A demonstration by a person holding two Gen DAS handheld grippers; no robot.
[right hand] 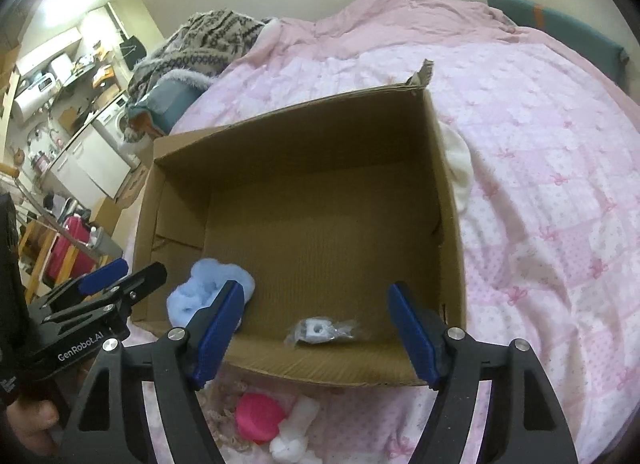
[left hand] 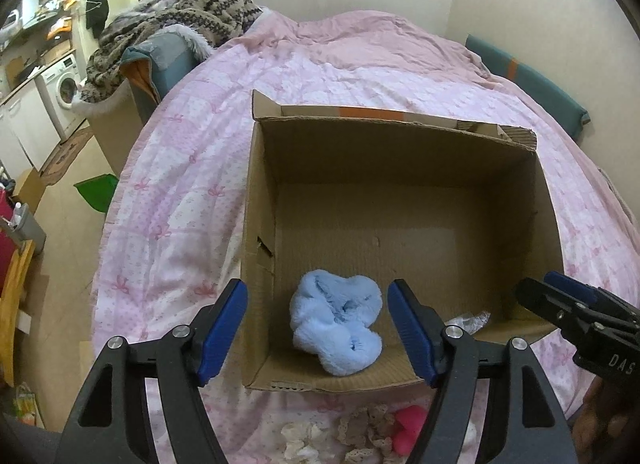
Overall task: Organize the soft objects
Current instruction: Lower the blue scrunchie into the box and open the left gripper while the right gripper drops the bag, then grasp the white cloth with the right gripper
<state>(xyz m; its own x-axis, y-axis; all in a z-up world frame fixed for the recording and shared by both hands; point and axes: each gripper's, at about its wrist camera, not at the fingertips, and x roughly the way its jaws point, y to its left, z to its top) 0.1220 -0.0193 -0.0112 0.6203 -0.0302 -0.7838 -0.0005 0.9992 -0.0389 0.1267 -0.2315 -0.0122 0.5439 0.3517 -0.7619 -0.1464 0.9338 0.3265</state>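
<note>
From the left wrist, the left gripper (left hand: 317, 328) hangs wide open and empty over the near edge of the cardboard box (left hand: 400, 152), where a blue fluffy toy (left hand: 336, 328) lies inside. Outside the box's near wall wait a pink item (left hand: 408, 430) and lace scraps (left hand: 366, 430).

From the right wrist, the right gripper (right hand: 316, 332) is equally spread, holding nothing, above a small plastic bag (right hand: 320, 331) in the box. Reaching down for the pink item could snag the box's near wall and shove it.

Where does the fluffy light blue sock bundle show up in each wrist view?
Left wrist: fluffy light blue sock bundle lies low centre, on the open brown cardboard box floor, between the left claw fingers.
Right wrist: lower left, partly behind that claw's left finger.
Shared landmark: small clear plastic packet in the box.
</note>
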